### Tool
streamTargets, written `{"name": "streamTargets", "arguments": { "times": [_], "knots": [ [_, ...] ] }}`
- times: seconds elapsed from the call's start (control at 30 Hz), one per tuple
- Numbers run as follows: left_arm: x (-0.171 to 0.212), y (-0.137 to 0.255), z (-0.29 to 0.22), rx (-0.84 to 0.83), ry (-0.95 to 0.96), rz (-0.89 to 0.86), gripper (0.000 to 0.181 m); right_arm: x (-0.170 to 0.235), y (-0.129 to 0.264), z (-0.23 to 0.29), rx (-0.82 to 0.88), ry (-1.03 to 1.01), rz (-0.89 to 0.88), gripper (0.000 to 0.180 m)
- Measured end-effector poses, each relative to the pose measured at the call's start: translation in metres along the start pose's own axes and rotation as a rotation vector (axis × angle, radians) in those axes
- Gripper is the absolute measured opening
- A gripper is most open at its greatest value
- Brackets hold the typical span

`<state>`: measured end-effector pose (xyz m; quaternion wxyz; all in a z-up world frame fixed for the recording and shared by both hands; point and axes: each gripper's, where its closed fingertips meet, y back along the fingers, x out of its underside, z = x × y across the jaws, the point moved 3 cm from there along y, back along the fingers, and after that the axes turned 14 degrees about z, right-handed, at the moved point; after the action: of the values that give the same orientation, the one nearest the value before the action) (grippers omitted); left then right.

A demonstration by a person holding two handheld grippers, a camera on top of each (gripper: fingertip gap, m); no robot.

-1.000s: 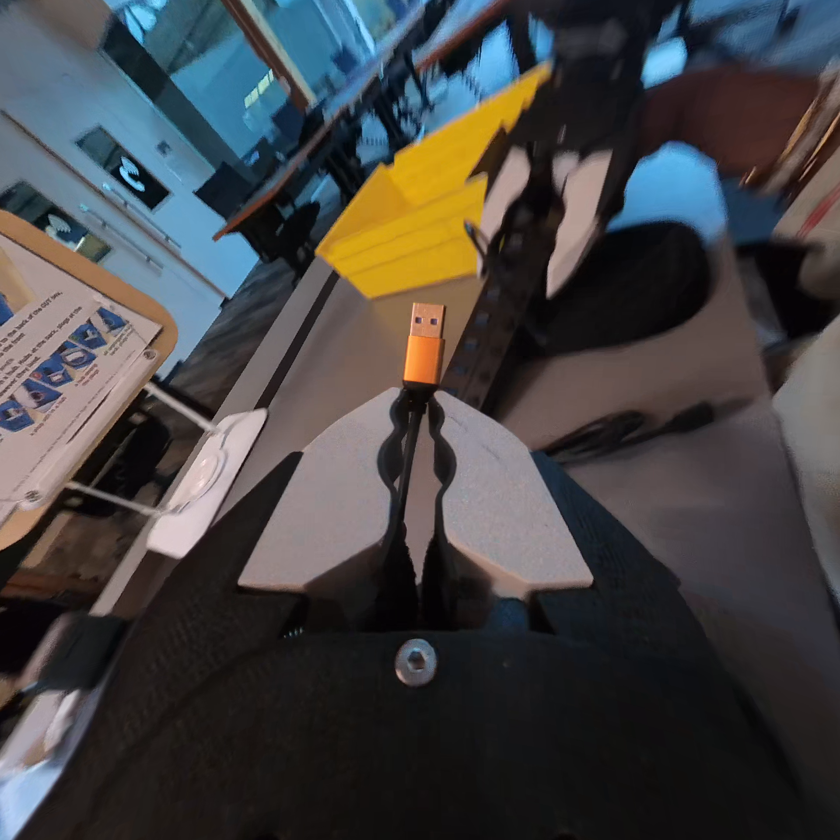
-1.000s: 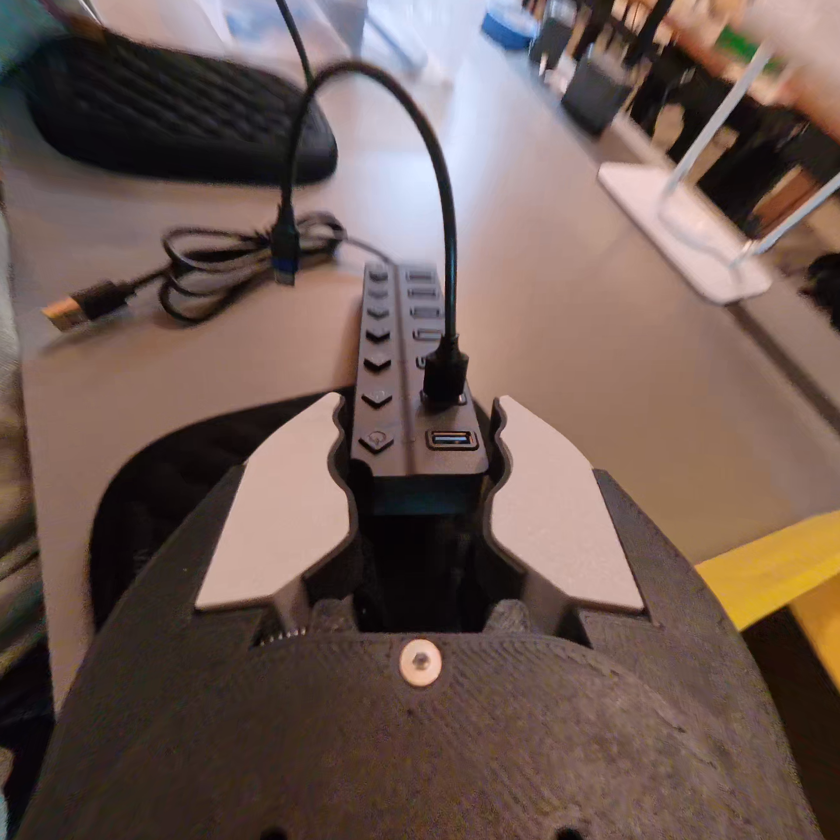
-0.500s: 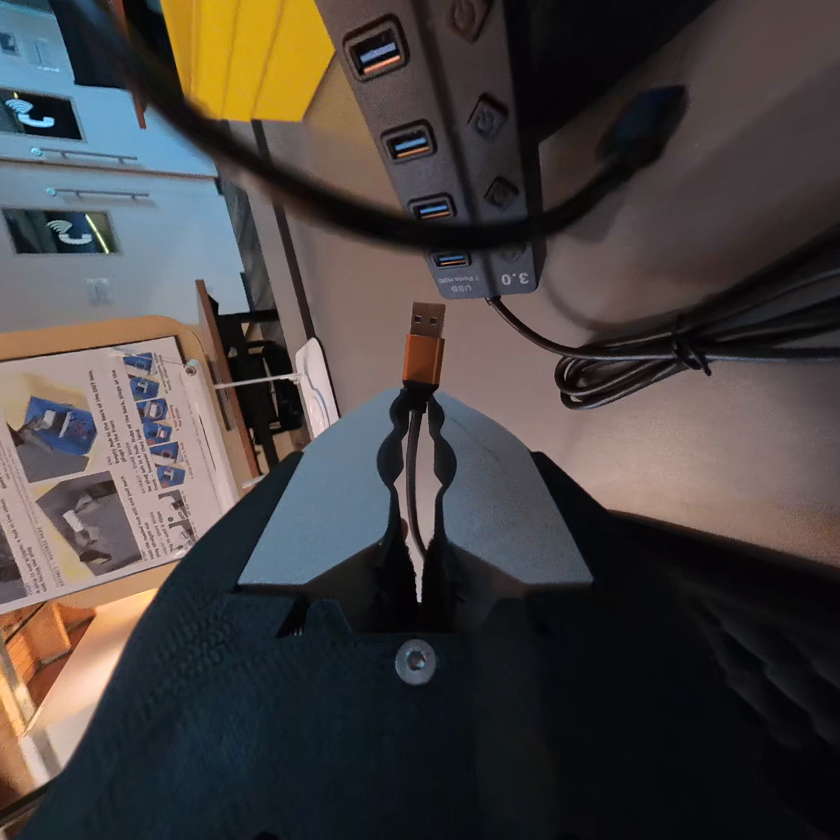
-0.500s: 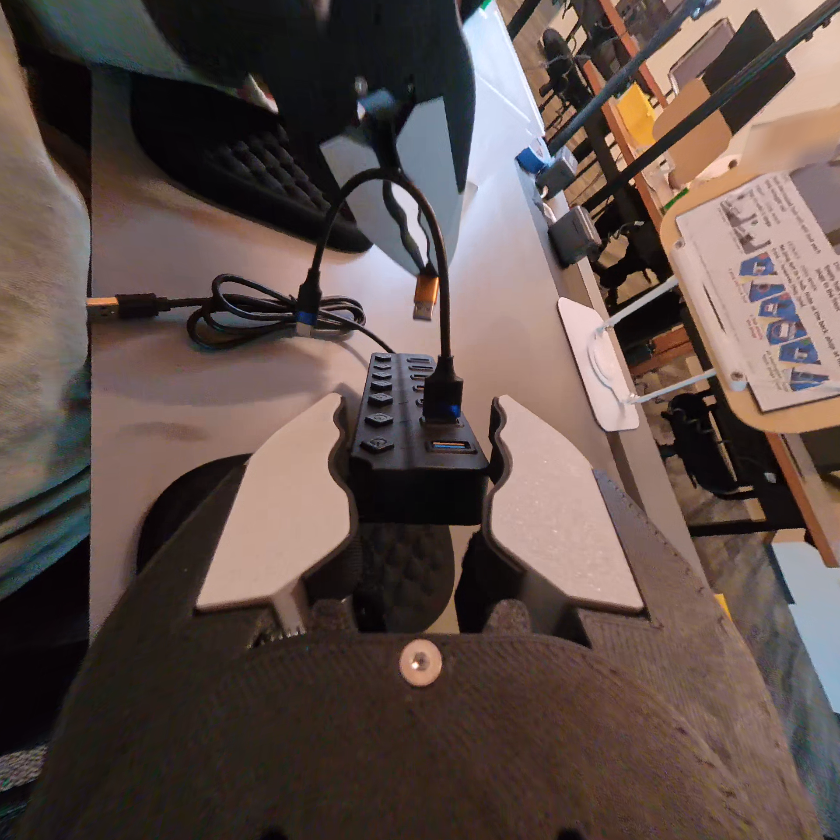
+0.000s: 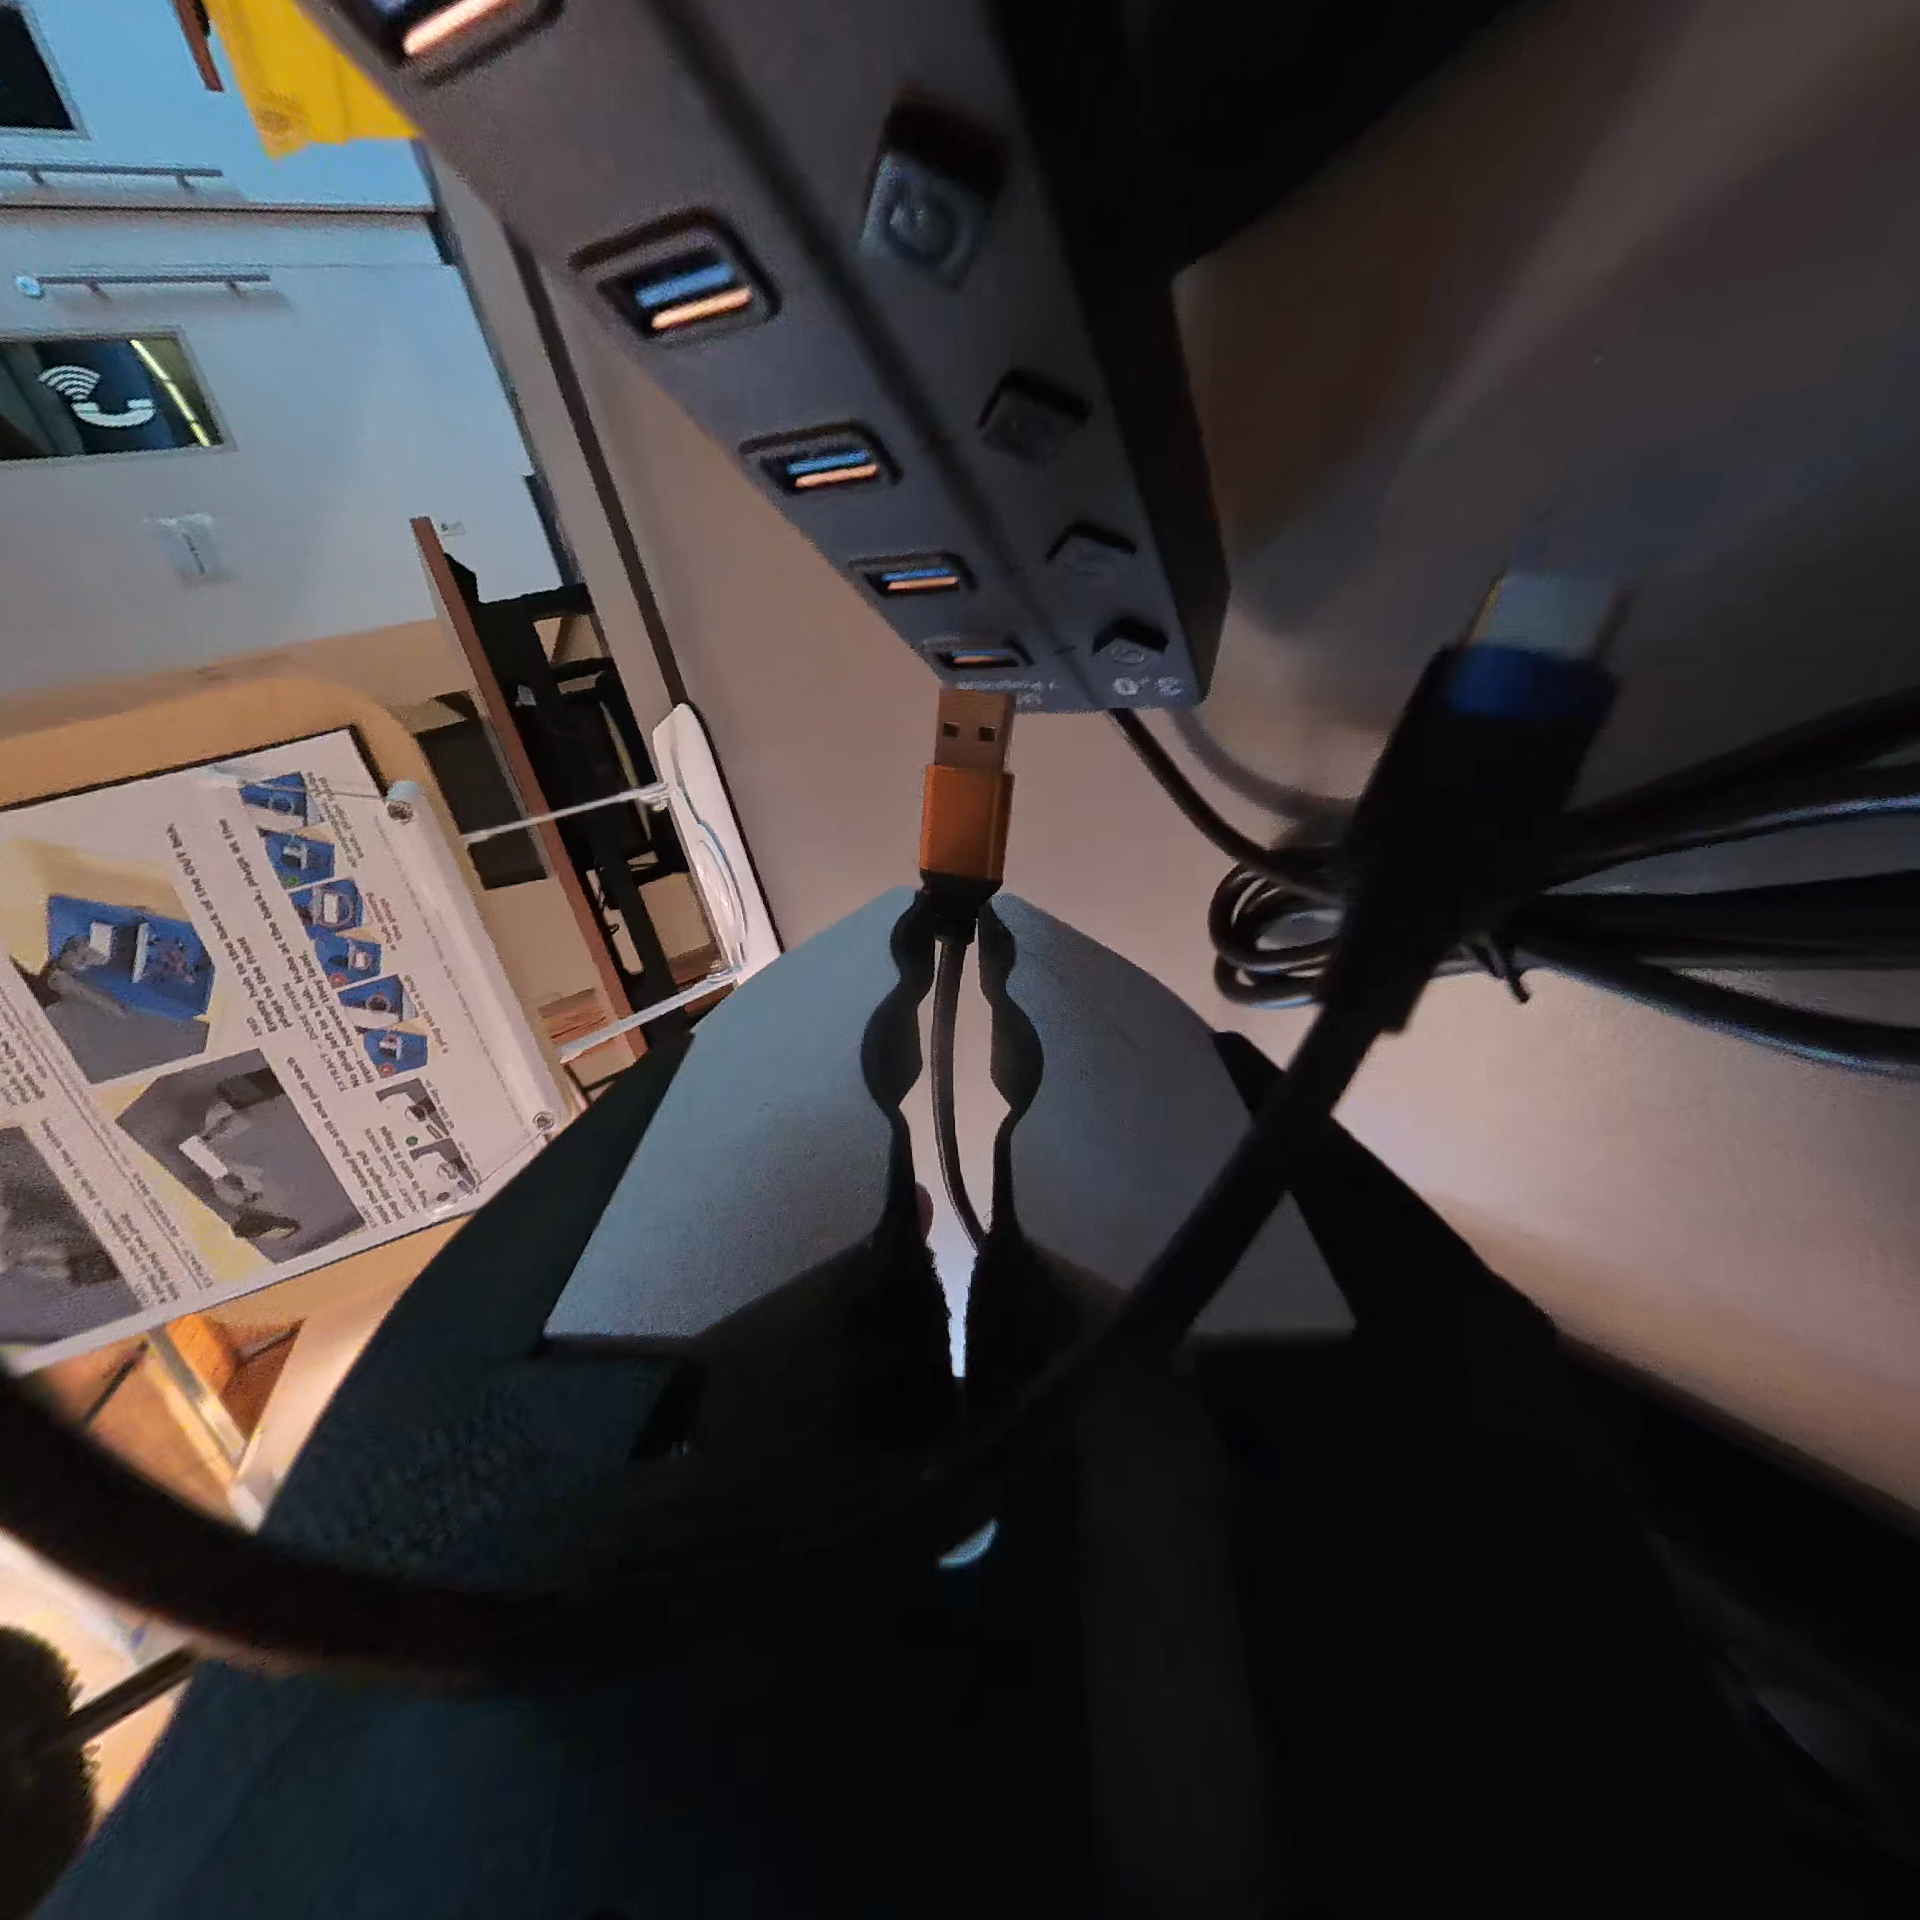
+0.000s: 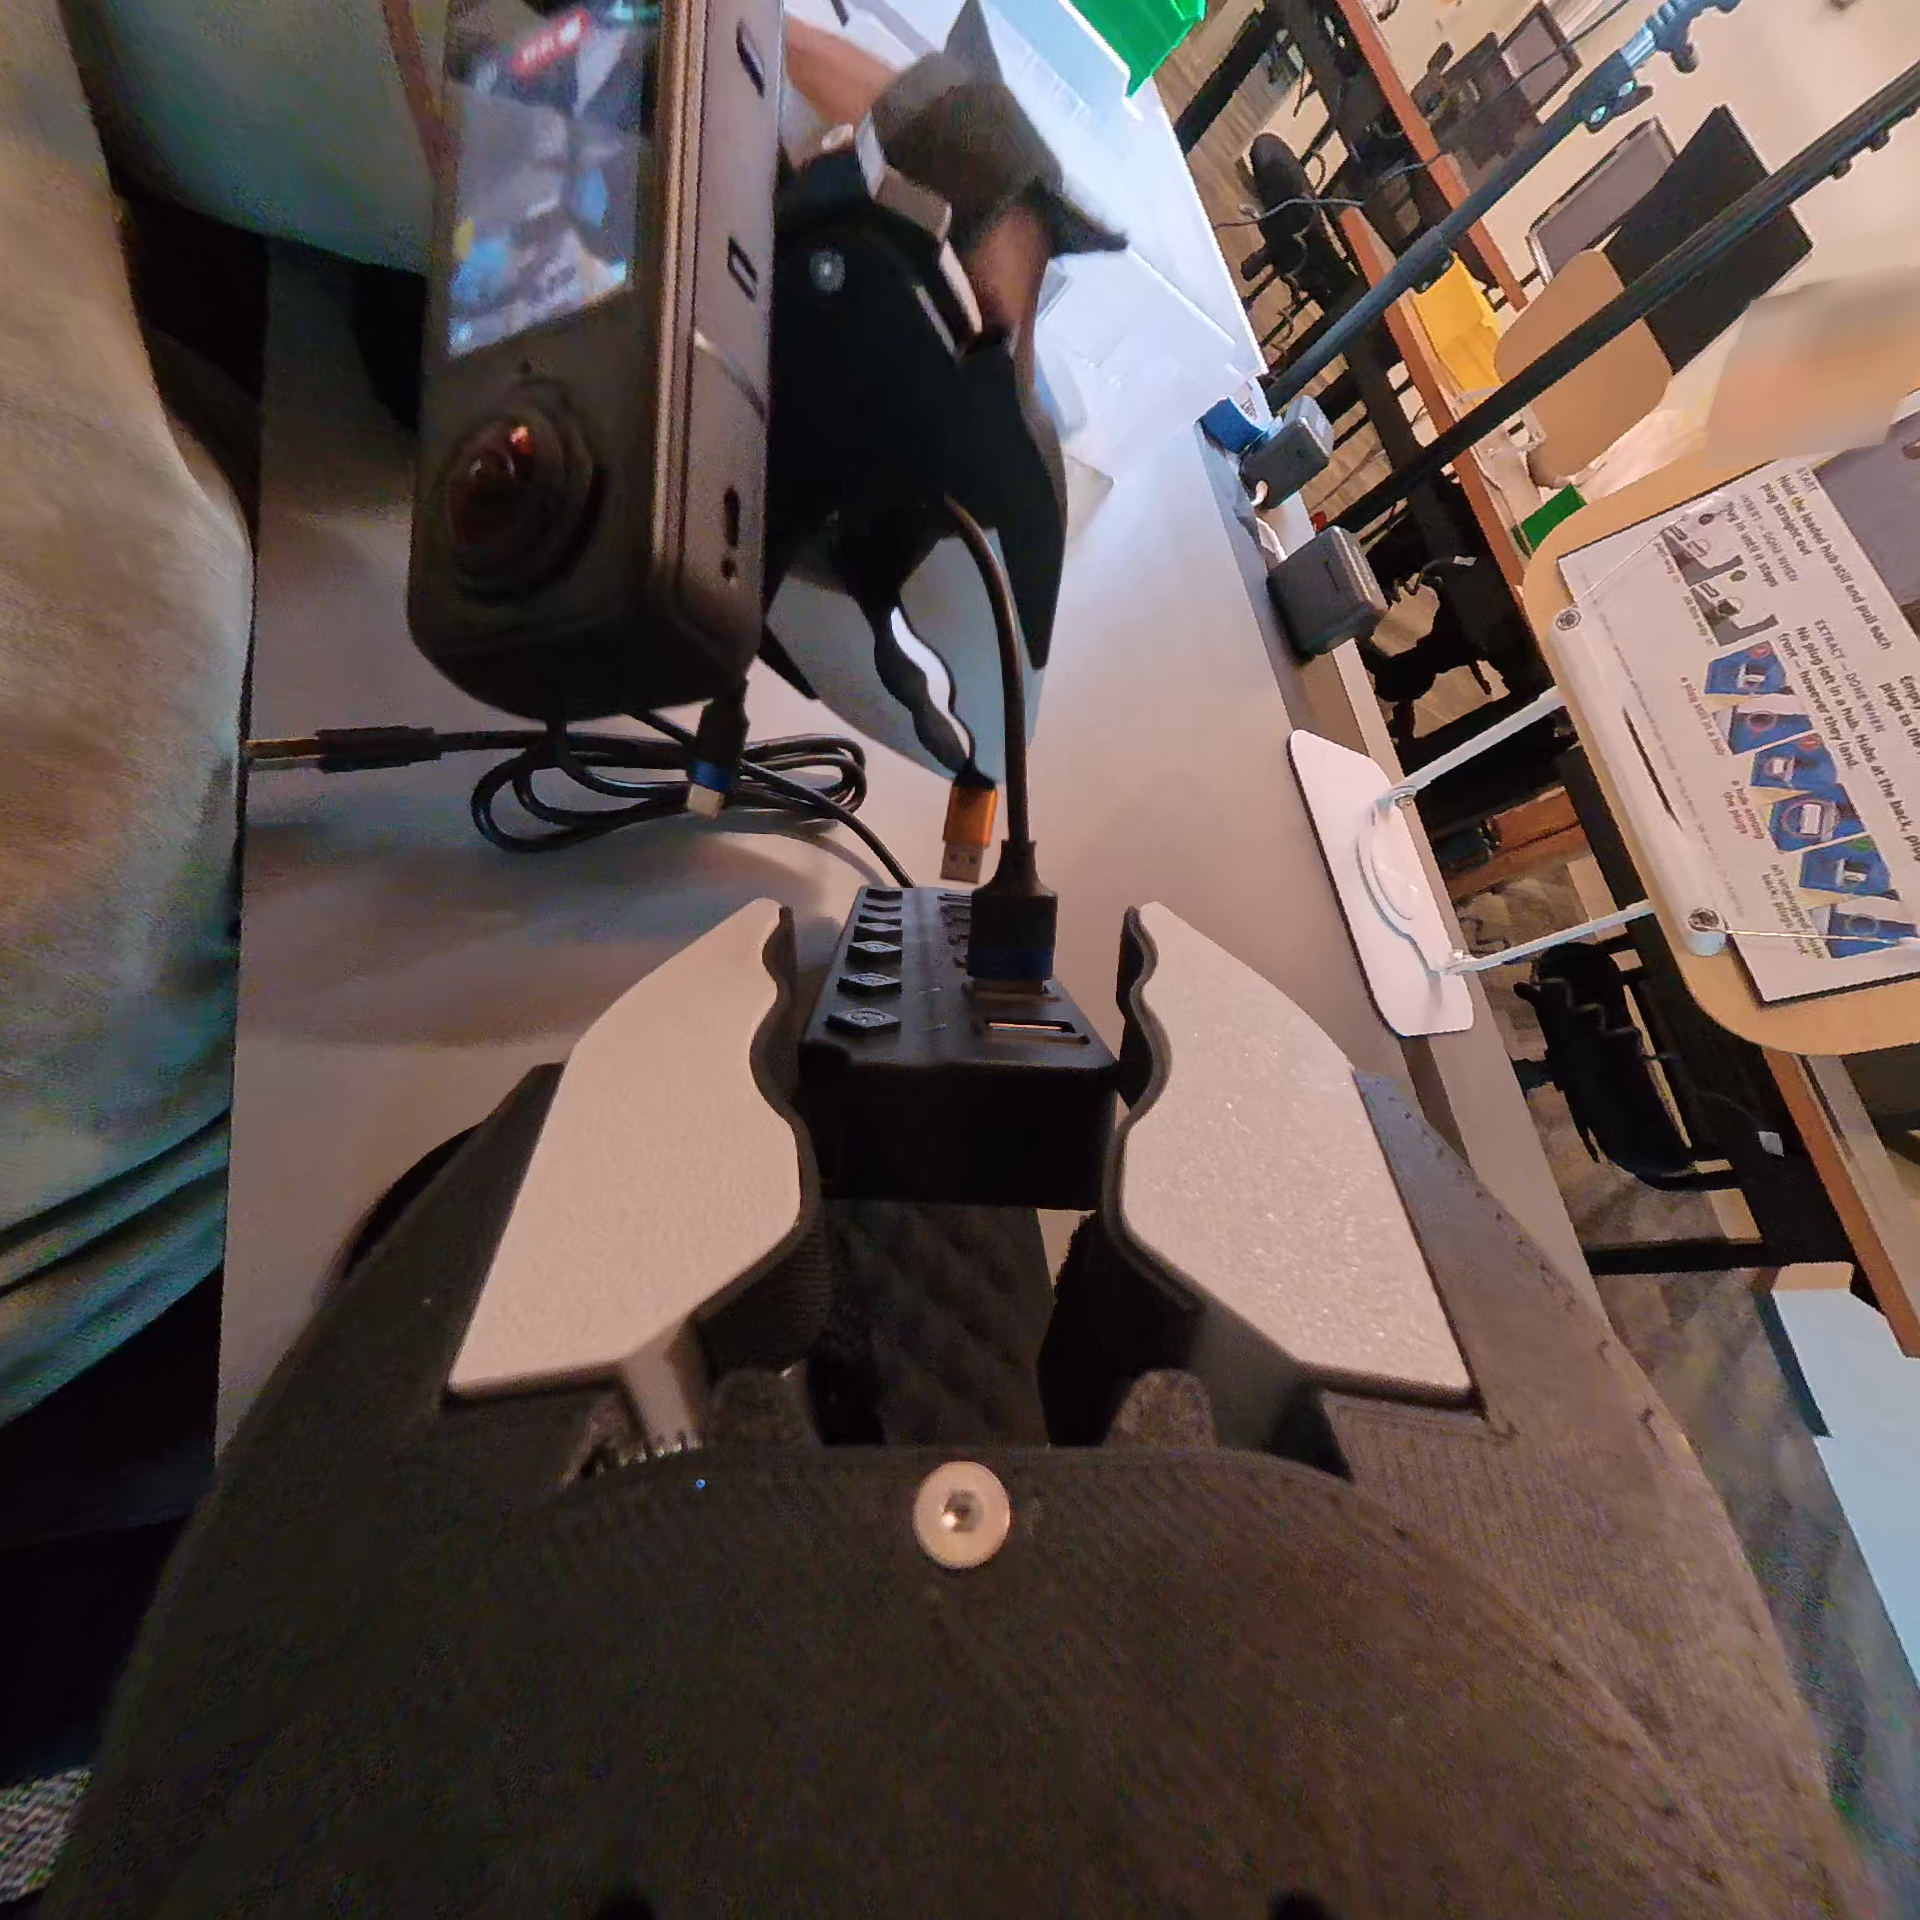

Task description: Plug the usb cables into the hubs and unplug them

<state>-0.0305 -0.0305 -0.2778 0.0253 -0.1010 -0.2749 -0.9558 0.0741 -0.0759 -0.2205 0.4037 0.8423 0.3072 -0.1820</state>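
Observation:
My left gripper (image 5: pixel 954 914) is shut on the black cable just behind an orange USB plug (image 5: pixel 966 795). The plug's metal tip sits just short of the end port of the black multi-port USB hub (image 5: pixel 831 343). My right gripper (image 6: pixel 956 961) is shut on the near end of that hub (image 6: pixel 956 1101) and holds it. A black plug with a blue band (image 6: pixel 1013 930) sits in the hub's second port. In the right wrist view the left gripper (image 6: pixel 961 753) hangs over the hub's far end with the orange plug (image 6: pixel 968 826) pointing down.
A coiled black cable bundle (image 6: pixel 665 795) with a loose blue-banded plug lies on the grey table (image 6: pixel 1132 623) beyond the hub. A white stand (image 6: pixel 1371 883) holds an instruction sheet at the table's right edge. A person's torso is at the left.
The left gripper has moved closer to the hub, so the orange plug now sits right at the end port. The right gripper keeps its hold on the hub, which is raised and tilted.

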Motion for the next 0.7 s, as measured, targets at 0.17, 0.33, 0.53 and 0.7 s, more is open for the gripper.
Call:
{"name": "streamTargets", "arguments": {
  "times": [0.17,0.33,0.53,0.7],
  "knots": [
    [-0.006,-0.006,-0.002,0.047,0.033,0.023,0.008,0.002,-0.001,0.000,-0.012,-0.020,-0.029,0.060],
    [-0.008,-0.008,-0.001,0.022,-0.015,0.094,0.008,0.002,0.000,-0.001,-0.021,-0.041,-0.066,0.060],
    [-0.014,-0.003,-0.003,0.087,0.070,0.050,0.008,0.001,0.005,0.000,-0.035,-0.060,-0.110,0.059],
    [-0.016,-0.002,-0.002,0.048,0.027,0.094,0.008,0.006,0.006,0.000,-0.039,-0.077,-0.088,0.059]
  ]
}}
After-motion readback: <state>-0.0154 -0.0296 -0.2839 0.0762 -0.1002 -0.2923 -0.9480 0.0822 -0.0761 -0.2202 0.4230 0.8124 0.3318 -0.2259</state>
